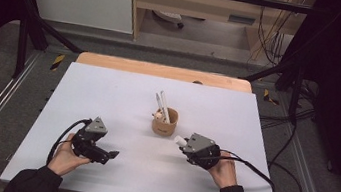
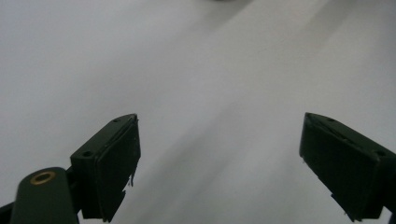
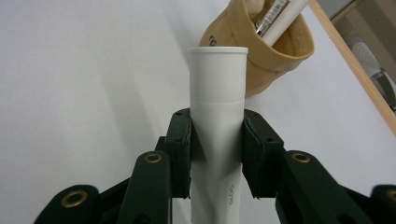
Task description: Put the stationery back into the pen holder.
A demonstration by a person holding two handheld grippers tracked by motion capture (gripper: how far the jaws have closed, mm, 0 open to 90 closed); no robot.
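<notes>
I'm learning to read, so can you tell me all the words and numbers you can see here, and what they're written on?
"2" and a cut-off second mark: dark print on the tan cup, right gripper view; the rest is hidden behind the tube.
Small grey print low on the white tube held in the right gripper: too blurred to read surely.
Label on the wooden shelf at the back, high view: too small to read.

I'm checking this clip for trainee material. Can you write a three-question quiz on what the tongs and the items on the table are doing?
1. True or false: the right tongs are shut on a white tube.
2. How do the left tongs stand? A) open, nothing between them B) shut on a pen
3. What holds the white pens?

Key: 1 true; 2 A; 3 the tan cup.
</notes>
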